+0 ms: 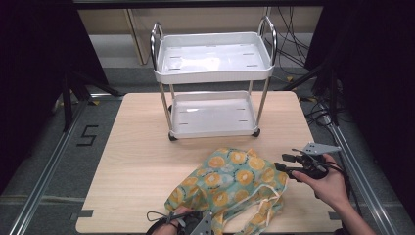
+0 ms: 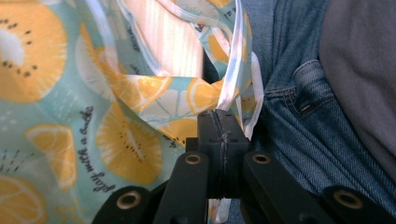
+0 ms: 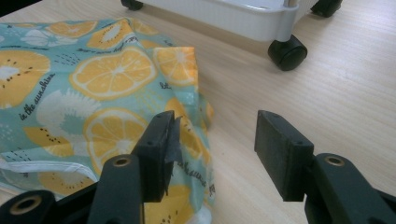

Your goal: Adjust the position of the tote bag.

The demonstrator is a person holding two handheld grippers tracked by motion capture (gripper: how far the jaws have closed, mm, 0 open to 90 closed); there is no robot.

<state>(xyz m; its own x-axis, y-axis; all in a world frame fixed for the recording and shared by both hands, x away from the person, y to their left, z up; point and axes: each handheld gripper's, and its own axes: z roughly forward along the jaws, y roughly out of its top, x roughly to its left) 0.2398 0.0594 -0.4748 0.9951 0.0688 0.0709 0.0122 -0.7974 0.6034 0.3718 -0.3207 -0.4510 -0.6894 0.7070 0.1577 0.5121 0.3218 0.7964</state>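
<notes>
My left gripper (image 2: 219, 135) has its jaws clamped tight on the white-edged handle strap (image 2: 236, 79) of the citrus-print tote bag (image 1: 230, 183), which lies crumpled on the tabletop (image 1: 142, 161) at about five o'clock (near my edge). My right gripper (image 3: 212, 140) hovers at the bag's three o'clock side, jaws about half open with nothing between them. The white two-tier trolley (image 1: 213, 73) stands at twelve o'clock.

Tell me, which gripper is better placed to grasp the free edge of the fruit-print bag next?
Probably the right gripper: its jaws stand open beside the bag. The left gripper is shut on the bag's white handle strap.
</notes>
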